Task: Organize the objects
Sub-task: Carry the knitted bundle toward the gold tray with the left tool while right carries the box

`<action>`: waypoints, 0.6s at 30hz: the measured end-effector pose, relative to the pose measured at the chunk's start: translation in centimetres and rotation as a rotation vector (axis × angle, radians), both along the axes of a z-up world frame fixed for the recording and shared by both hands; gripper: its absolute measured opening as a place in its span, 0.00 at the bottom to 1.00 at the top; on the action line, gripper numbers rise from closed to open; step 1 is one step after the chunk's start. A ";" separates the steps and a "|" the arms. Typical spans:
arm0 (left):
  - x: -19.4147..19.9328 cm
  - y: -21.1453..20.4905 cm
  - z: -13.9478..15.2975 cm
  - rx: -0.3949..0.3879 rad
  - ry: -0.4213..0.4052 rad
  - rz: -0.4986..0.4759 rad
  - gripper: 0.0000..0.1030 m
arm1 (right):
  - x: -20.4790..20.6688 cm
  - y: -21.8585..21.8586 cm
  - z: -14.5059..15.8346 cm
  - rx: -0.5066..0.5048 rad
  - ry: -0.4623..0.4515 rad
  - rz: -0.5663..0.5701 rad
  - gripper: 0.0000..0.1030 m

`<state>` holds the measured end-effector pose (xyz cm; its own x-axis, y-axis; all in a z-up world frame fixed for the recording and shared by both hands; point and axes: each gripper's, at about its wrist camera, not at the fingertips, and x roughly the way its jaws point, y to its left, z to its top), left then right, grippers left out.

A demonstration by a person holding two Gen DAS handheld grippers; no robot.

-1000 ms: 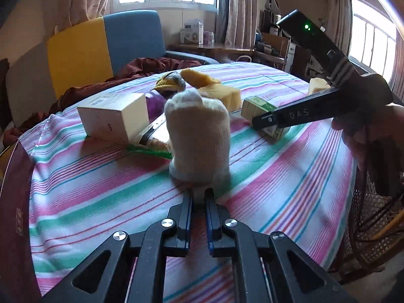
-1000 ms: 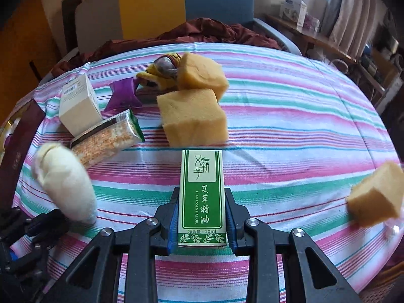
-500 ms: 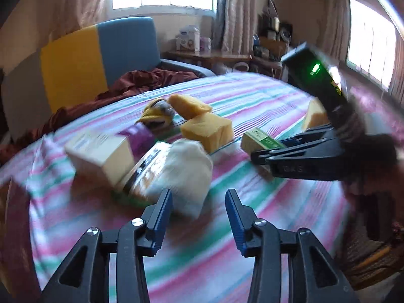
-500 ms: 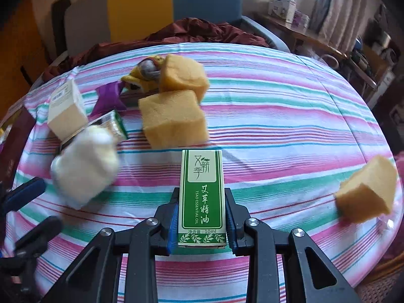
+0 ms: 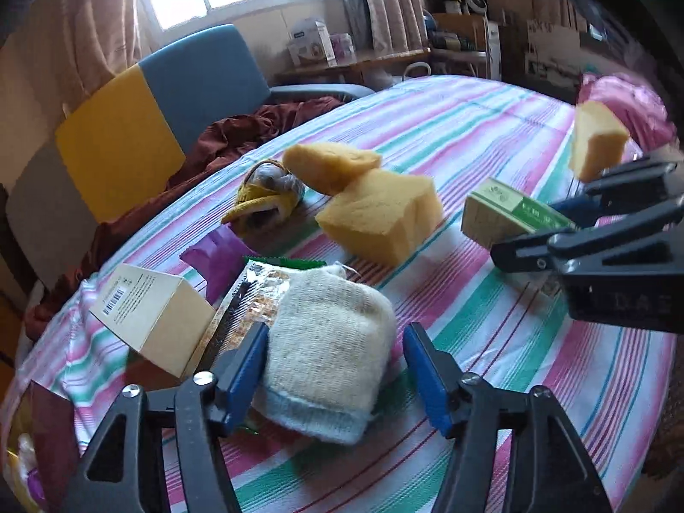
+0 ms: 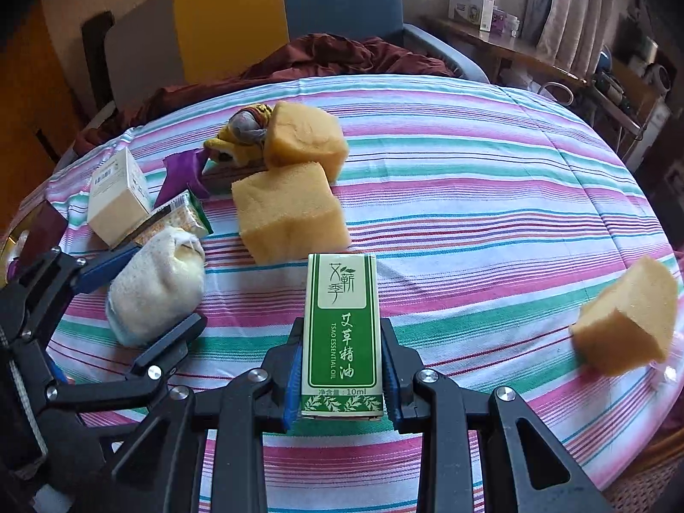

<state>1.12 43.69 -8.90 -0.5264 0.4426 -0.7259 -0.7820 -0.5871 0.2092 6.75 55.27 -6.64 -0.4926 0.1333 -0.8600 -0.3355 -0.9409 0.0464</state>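
A rolled cream sock (image 5: pixel 329 355) lies on its side on the striped tablecloth (image 5: pixel 491 342), leaning on a snack packet (image 5: pixel 256 286). My left gripper (image 5: pixel 335 367) straddles it with its jaws opening. The left pad brushes the sock and the right pad stands off it. From the right wrist view, the left gripper (image 6: pixel 143 299) sits around the sock (image 6: pixel 154 286) at the left. My right gripper (image 6: pixel 342 367) is shut on a green essential oil box (image 6: pixel 342 329), held just above the cloth. That gripper (image 5: pixel 543 222) and its box (image 5: pixel 500 209) show at the right of the left wrist view.
A cream carton (image 5: pixel 149 316), a purple packet (image 5: pixel 213 252), a yellow stuffed toy (image 5: pixel 265 196) and two sponge blocks (image 5: pixel 380 213) cluster beyond the sock. Another sponge (image 6: pixel 628 325) sits near the table's right edge. A chair with dark red cloth (image 6: pixel 320 60) stands behind.
My left gripper went from shut to open and moved toward the carton and packet. The sock tipped from upright onto its side. The right gripper kept still with the green box.
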 end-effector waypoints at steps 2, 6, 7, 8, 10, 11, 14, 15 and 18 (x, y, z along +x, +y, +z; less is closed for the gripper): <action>-0.2 -0.6 0.2 0.040 -0.025 -0.005 0.56 | 0.1 0.0 0.0 -0.002 0.000 0.000 0.30; 0.7 -1.5 0.7 0.085 -0.005 -0.021 0.55 | 0.1 -0.2 -0.1 0.000 0.001 0.002 0.30; 1.3 -1.8 0.8 0.092 0.011 -0.028 0.55 | 0.2 -0.1 0.0 -0.001 0.004 0.003 0.30; 1.9 -2.0 0.9 0.096 0.026 -0.038 0.55 | 0.2 -0.2 0.0 -0.002 0.008 0.004 0.30; 3.1 -2.6 1.1 0.107 0.057 -0.053 0.55 | 0.3 -0.3 0.2 0.006 0.016 0.009 0.30; 3.6 -2.9 1.2 0.108 0.066 -0.058 0.55 | 0.2 -0.3 0.3 0.008 0.019 0.012 0.30; 4.7 -4.0 1.5 0.121 0.055 -0.064 0.55 | 0.1 -0.7 0.6 0.010 0.039 0.033 0.30; 4.9 -4.4 1.6 0.129 0.042 -0.061 0.55 | 0.1 -1.0 0.7 0.019 0.046 0.043 0.30; 5.3 -6.3 2.1 0.174 -0.016 -0.038 0.55 | 0.0 -1.8 0.9 0.047 0.057 0.073 0.30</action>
